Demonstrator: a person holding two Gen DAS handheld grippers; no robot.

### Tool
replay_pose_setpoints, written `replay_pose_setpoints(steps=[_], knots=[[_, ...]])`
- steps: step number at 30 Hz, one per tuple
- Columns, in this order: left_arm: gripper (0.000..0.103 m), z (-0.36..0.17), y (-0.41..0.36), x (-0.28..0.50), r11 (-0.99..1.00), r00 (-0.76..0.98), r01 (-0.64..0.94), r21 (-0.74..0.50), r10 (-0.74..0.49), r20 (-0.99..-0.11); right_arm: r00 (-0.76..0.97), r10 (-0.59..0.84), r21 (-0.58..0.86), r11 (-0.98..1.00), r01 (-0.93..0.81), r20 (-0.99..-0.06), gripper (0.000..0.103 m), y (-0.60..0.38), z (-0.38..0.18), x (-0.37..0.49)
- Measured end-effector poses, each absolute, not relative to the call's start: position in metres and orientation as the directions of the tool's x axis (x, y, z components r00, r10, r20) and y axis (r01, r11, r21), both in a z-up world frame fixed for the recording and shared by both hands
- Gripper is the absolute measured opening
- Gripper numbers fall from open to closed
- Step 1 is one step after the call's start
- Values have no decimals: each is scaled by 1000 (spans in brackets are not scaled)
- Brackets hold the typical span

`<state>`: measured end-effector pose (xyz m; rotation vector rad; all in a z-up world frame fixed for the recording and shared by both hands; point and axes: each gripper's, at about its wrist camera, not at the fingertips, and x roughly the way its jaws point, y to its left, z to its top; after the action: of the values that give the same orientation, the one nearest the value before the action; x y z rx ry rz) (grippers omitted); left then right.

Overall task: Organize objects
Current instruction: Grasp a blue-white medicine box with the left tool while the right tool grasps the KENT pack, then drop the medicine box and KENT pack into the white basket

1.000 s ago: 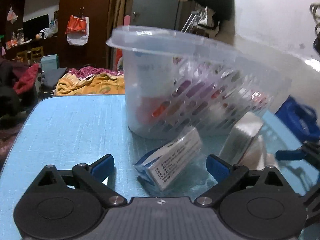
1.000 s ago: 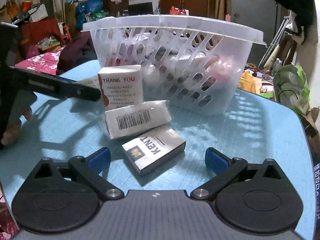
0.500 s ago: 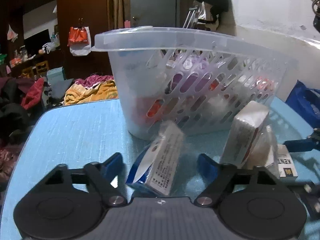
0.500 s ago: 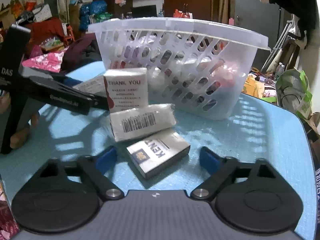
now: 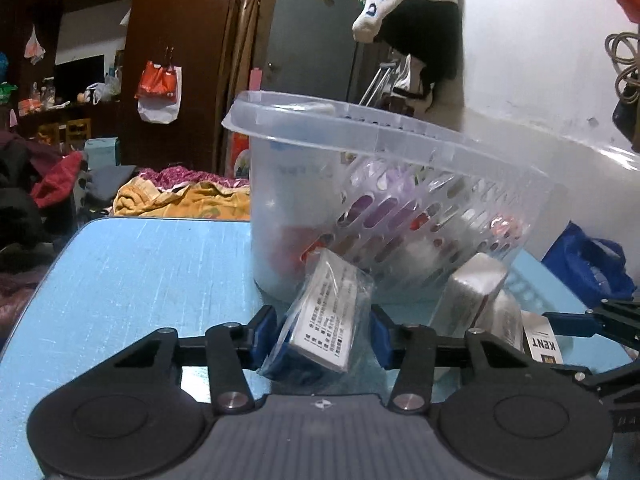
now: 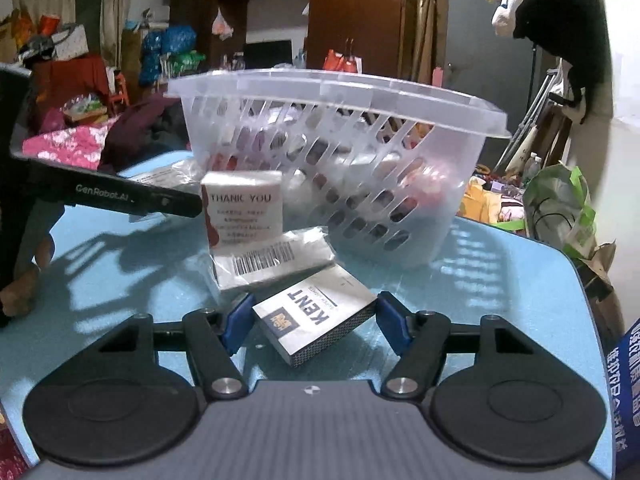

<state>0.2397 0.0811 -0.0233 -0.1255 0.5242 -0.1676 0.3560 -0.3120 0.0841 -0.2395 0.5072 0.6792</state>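
Cluttered room behind, a blue desk (image 6: 500, 264) in front carries a clear slotted basket (image 6: 332, 152) holding mixed items, with small boxes lying just before it. Left gripper (image 5: 322, 336): its jaws have just been closing and now press both sides of a bagged box (image 5: 328, 320), tilted on edge, its small print unreadable. Right gripper (image 6: 314, 324): its jaws have also been closing and stand half open around a cigarette pack (image 6: 316, 320) marked "KENT", flat on the desk, the blue pads touching or nearly touching its corners; I cannot tell whether they grip. Beyond it lie a wrapped packet (image 6: 272, 258) with a barcode and an upright box (image 6: 242, 212) reading "THANK YOU". The left gripper's arm reads "GenRobot.AI".
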Motion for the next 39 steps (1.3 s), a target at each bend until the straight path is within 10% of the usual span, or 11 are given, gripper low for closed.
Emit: replay_pose_setpoints(steps=[22, 31, 39], knots=[[52, -19, 78, 219, 967, 885, 200, -157, -247, -394, 715, 576, 54, 792, -608, -395, 69, -339, 90, 353], [53, 49, 64, 168, 919, 903, 358, -168, -386, -188, 722, 669, 88, 741, -665, -176, 69, -345, 137, 322], [63, 110, 34, 295, 968, 900, 209, -142, -247, -358, 759, 619, -15, 773, -635, -201, 70, -297, 215, 409]])
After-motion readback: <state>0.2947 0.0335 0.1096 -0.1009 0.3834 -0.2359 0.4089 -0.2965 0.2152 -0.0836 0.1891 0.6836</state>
